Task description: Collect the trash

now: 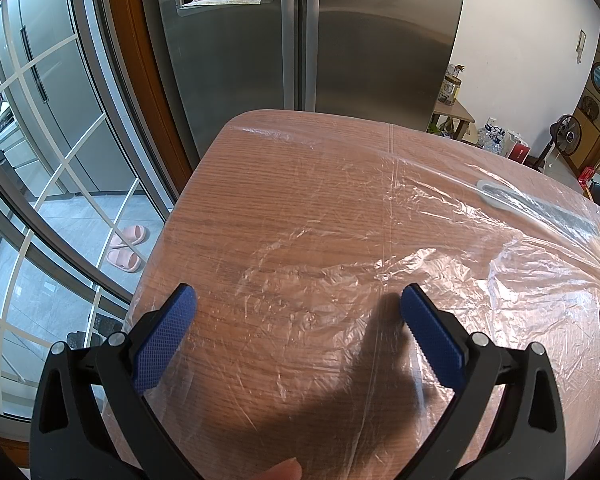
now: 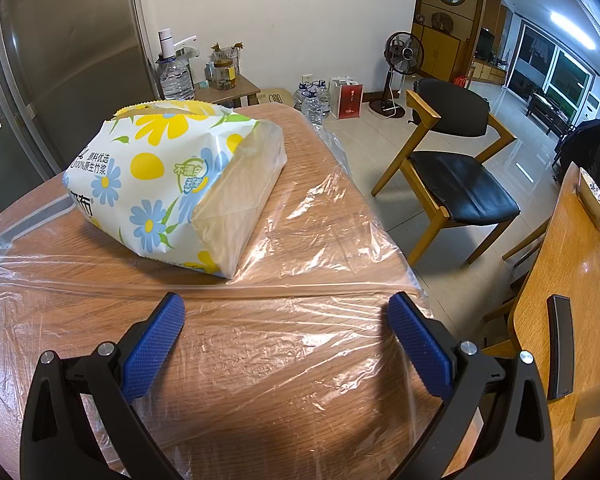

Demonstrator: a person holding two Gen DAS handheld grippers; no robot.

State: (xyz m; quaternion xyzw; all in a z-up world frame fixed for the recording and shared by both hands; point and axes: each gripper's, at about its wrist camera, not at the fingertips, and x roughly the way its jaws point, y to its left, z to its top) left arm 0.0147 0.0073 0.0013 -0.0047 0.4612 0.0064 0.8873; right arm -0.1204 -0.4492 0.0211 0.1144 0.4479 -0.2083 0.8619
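A clear plastic sheet [image 1: 400,240] lies crinkled over the wooden table [image 1: 268,168]; it also shows in the right wrist view [image 2: 300,320]. A flowered tissue pack [image 2: 168,188] sits on the sheet at the far left of the right wrist view. My left gripper [image 1: 298,300] is open and empty just above the sheet. My right gripper [image 2: 286,312] is open and empty above the sheet, near the table's [image 2: 308,148] right edge, a little in front of the tissue pack.
A steel fridge [image 1: 300,40] stands behind the table. Glass doors [image 1: 52,160] and pink slippers [image 1: 126,246] are at left. A black-seated wooden chair [image 2: 456,176], a second wooden table [image 2: 572,280] with a black remote [image 2: 560,352], water bottles [image 2: 312,100] and a fan [image 2: 402,60] are at right.
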